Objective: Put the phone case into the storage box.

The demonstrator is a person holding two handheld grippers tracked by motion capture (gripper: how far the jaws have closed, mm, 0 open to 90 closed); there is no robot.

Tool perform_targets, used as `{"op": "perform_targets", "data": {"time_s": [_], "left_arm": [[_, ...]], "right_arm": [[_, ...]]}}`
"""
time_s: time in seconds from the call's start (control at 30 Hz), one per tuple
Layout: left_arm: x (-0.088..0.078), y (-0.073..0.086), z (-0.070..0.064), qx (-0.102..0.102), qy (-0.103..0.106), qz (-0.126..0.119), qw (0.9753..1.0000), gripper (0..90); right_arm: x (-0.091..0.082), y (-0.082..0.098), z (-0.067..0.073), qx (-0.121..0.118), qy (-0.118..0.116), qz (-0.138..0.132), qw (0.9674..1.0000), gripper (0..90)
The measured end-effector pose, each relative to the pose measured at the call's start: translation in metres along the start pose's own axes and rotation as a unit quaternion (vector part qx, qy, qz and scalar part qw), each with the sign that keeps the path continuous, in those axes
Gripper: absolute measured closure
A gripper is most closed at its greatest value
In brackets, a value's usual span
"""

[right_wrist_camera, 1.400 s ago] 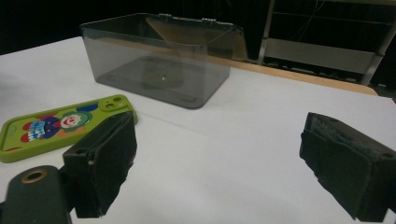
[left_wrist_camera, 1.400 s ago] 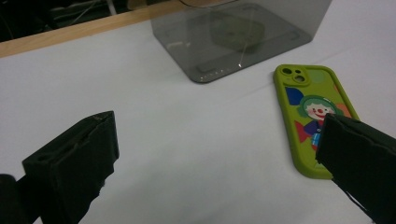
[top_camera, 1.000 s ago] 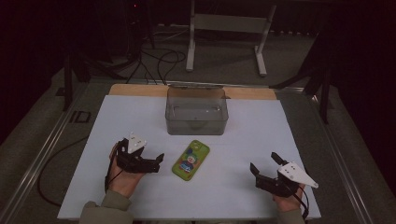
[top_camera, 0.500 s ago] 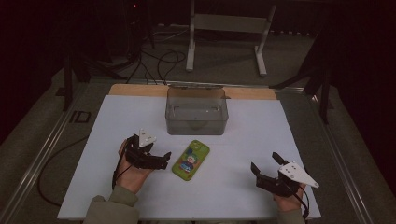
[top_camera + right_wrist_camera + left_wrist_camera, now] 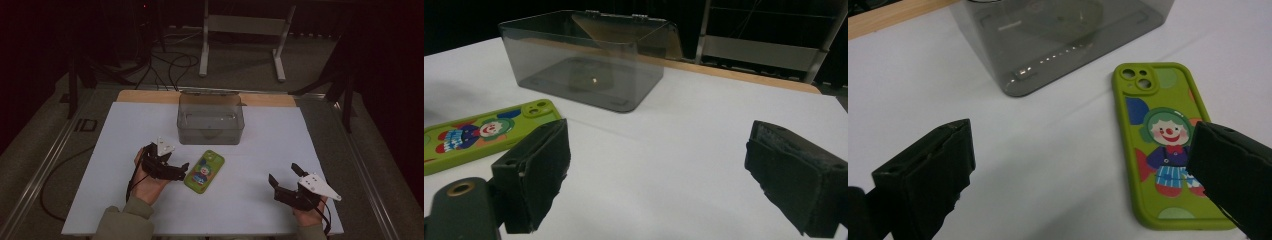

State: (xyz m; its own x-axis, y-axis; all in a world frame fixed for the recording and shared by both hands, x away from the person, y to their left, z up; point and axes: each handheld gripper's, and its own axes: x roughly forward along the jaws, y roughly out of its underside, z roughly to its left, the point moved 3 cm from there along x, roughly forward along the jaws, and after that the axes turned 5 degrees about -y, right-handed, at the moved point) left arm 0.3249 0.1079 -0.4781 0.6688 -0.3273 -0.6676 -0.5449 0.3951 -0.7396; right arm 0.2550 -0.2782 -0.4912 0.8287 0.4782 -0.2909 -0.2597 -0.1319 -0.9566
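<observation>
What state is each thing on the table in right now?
Translucent grey plastic box: upright, lid open, looks empty.
Green phone case with clown print: flat on the white tabletop, camera end toward the box.
Left gripper: open, beside the case.
Right gripper: open, holds nothing.

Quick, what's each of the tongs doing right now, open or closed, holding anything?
Left tongs: open, holding nothing, right beside the green phone.
Right tongs: open, holding nothing, over bare table.
</observation>
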Motion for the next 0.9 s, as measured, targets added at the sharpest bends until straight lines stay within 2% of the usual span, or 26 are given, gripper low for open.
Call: {"op": "perform_targets", "data": {"time_s": [0.9], "left_arm": [[0.019,-0.01,-0.026,0.031,0.018,0.028,0.999,0.2]], "right_arm": [[0.0,0.0,0.0,0.0,0.002,0.0,1.0,10.9]]}}
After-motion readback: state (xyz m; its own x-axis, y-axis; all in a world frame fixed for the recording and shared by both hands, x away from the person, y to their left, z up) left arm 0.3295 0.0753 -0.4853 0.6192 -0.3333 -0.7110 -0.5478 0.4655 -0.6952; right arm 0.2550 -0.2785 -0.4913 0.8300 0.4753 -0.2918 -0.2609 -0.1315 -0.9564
